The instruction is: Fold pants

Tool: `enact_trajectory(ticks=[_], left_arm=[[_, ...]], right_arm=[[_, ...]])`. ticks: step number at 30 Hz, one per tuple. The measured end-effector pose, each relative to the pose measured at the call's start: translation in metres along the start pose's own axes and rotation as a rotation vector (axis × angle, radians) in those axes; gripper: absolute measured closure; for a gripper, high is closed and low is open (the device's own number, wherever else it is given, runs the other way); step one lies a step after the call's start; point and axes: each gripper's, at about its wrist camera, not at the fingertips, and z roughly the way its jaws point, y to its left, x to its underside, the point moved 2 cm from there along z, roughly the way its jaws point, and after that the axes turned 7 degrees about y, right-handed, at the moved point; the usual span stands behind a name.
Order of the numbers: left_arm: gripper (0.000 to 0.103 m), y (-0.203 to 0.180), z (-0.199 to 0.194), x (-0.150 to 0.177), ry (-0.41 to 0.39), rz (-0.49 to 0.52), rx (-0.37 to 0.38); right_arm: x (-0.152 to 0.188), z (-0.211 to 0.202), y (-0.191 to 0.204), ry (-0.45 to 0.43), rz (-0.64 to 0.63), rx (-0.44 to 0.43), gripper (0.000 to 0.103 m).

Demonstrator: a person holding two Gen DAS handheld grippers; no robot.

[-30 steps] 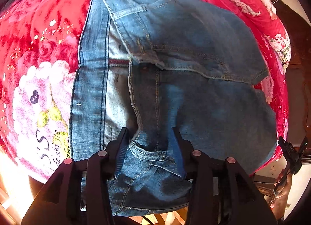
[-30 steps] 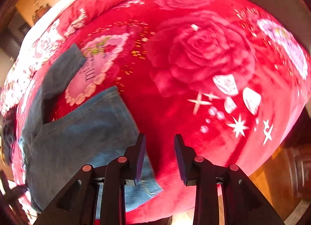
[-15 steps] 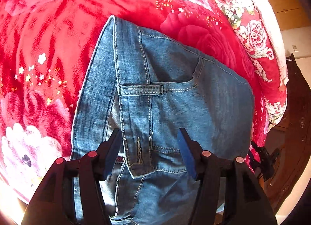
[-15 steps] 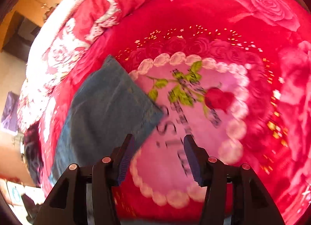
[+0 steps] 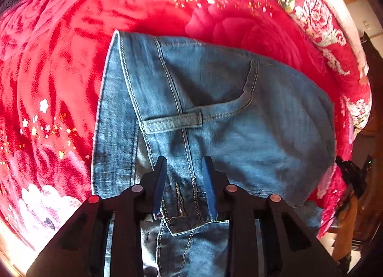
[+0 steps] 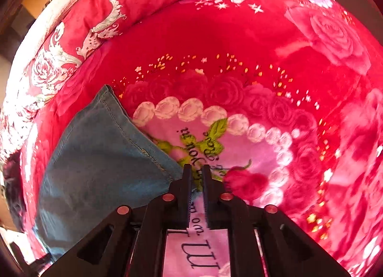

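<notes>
Jeans (image 5: 227, 118) lie folded on the red blanket (image 5: 59, 73), waistband between the closing left gripper (image 5: 184, 186), hem corner at the narrow, closing right gripper (image 6: 196, 181), neither visibly pinching.

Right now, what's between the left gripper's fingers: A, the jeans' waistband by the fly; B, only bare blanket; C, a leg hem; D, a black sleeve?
A: in the left wrist view the left gripper straddles the jeans at the fly, jaws closing around the waistband.
</notes>
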Motion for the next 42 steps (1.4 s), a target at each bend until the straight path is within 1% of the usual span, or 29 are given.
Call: enact_trajectory(ticks=[1, 2, 3, 4, 5, 6, 8, 10, 12, 13, 16, 18, 20, 21, 22, 23, 24, 26, 27, 28, 29, 30, 31, 32, 33, 34, 36, 38, 42], left_arm=[[0.075, 0.007, -0.013, -0.008, -0.027, -0.023, 0.022], [0.075, 0.014, -0.025, -0.018, -0.049, -0.047, 0.052], [0.073, 0.022, -0.034, -0.030, -0.059, -0.075, 0.083], [0.069, 0.029, -0.038, -0.042, -0.057, -0.107, 0.109], [0.057, 0.035, -0.039, -0.054, -0.043, -0.141, 0.131], [0.046, 0.041, -0.037, -0.063, -0.029, -0.175, 0.147], [0.045, 0.046, -0.026, -0.075, 0.013, -0.220, 0.167], [0.045, 0.044, -0.011, -0.085, 0.067, -0.234, 0.170], [0.045, 0.039, -0.009, -0.086, 0.071, -0.247, 0.171], [0.045, 0.042, -0.010, -0.089, 0.065, -0.249, 0.167], [0.045, 0.052, -0.014, -0.098, 0.044, -0.256, 0.148], [0.040, 0.062, -0.011, -0.106, 0.057, -0.273, 0.145], [0.039, 0.069, -0.003, -0.108, 0.082, -0.311, 0.163], [0.039, 0.068, 0.003, -0.111, 0.099, -0.317, 0.177], [0.038, 0.065, 0.007, -0.113, 0.109, -0.311, 0.178], [0.032, 0.062, 0.011, -0.114, 0.113, -0.297, 0.171], [0.026, 0.059, 0.013, -0.114, 0.115, -0.283, 0.166], [0.022, 0.052, 0.016, -0.115, 0.105, -0.270, 0.167], [0.023, 0.049, 0.016, -0.115, 0.100, -0.266, 0.187], [0.023, 0.043, 0.017, -0.115, 0.104, -0.252, 0.224], [0.032, 0.038, 0.017, -0.113, 0.110, -0.231, 0.257], [0.055, 0.032, 0.016, -0.111, 0.113, -0.205, 0.252], [0.067, 0.026, 0.016, -0.108, 0.122, -0.173, 0.211], [0.086, 0.022, 0.017, -0.105, 0.126, -0.138, 0.153], [0.087, 0.018, 0.015, -0.102, 0.109, -0.112, 0.116], [0.088, 0.017, 0.010, -0.099, 0.080, -0.096, 0.095], [0.092, 0.015, -0.002, -0.093, 0.017, -0.070, 0.041], [0.093, 0.007, -0.017, -0.084, -0.047, -0.019, 0.013], [0.093, -0.016, -0.055, -0.053, -0.188, 0.114, -0.051]], right_arm=[[-0.004, -0.004, -0.001, -0.014, 0.005, -0.043, 0.084], [-0.012, -0.008, 0.003, -0.027, 0.008, -0.089, 0.072], [-0.019, -0.010, 0.008, -0.031, 0.005, -0.116, 0.065], [-0.027, -0.009, 0.017, -0.028, -0.005, -0.126, 0.053], [-0.036, -0.008, 0.026, -0.024, -0.020, -0.125, 0.049], [-0.047, -0.004, 0.039, -0.015, -0.043, -0.127, 0.049], [-0.064, 0.006, 0.060, 0.008, -0.075, -0.147, 0.048], [-0.077, 0.017, 0.080, 0.022, -0.100, -0.157, 0.048], [-0.086, 0.026, 0.097, 0.042, -0.133, -0.152, 0.047], [-0.091, 0.033, 0.105, 0.050, -0.152, -0.133, 0.047], [-0.094, 0.046, 0.120, 0.063, -0.192, -0.090, 0.046], [-0.096, 0.056, 0.127, 0.080, -0.196, -0.102, 0.044], [-0.095, 0.063, 0.133, 0.096, -0.195, -0.129, 0.044], [-0.092, 0.067, 0.135, 0.104, -0.199, -0.140, 0.043], [-0.090, 0.070, 0.138, 0.106, -0.206, -0.137, 0.036], [-0.088, 0.072, 0.142, 0.102, -0.220, -0.123, 0.031], [-0.086, 0.073, 0.145, 0.096, -0.235, -0.111, 0.029], [-0.083, 0.075, 0.154, 0.087, -0.285, -0.063, 0.029], [-0.082, 0.076, 0.158, 0.085, -0.309, -0.026, 0.032], [-0.080, 0.076, 0.162, 0.077, -0.336, 0.025, 0.042], [-0.078, 0.075, 0.165, 0.072, -0.362, 0.067, 0.053], [-0.077, 0.073, 0.167, 0.068, -0.378, 0.076, 0.058], [-0.075, 0.071, 0.169, 0.062, -0.385, 0.086, 0.077], [-0.074, 0.069, 0.170, 0.062, -0.385, 0.089, 0.085], [-0.072, 0.066, 0.171, 0.056, -0.383, 0.100, 0.086], [-0.070, 0.061, 0.170, 0.044, -0.383, 0.107, 0.087], [-0.063, 0.047, 0.172, 0.008, -0.374, 0.106, 0.088], [-0.057, 0.028, 0.169, -0.023, -0.353, 0.085, 0.088], [-0.040, -0.017, 0.163, -0.088, -0.335, 0.044, 0.088]])
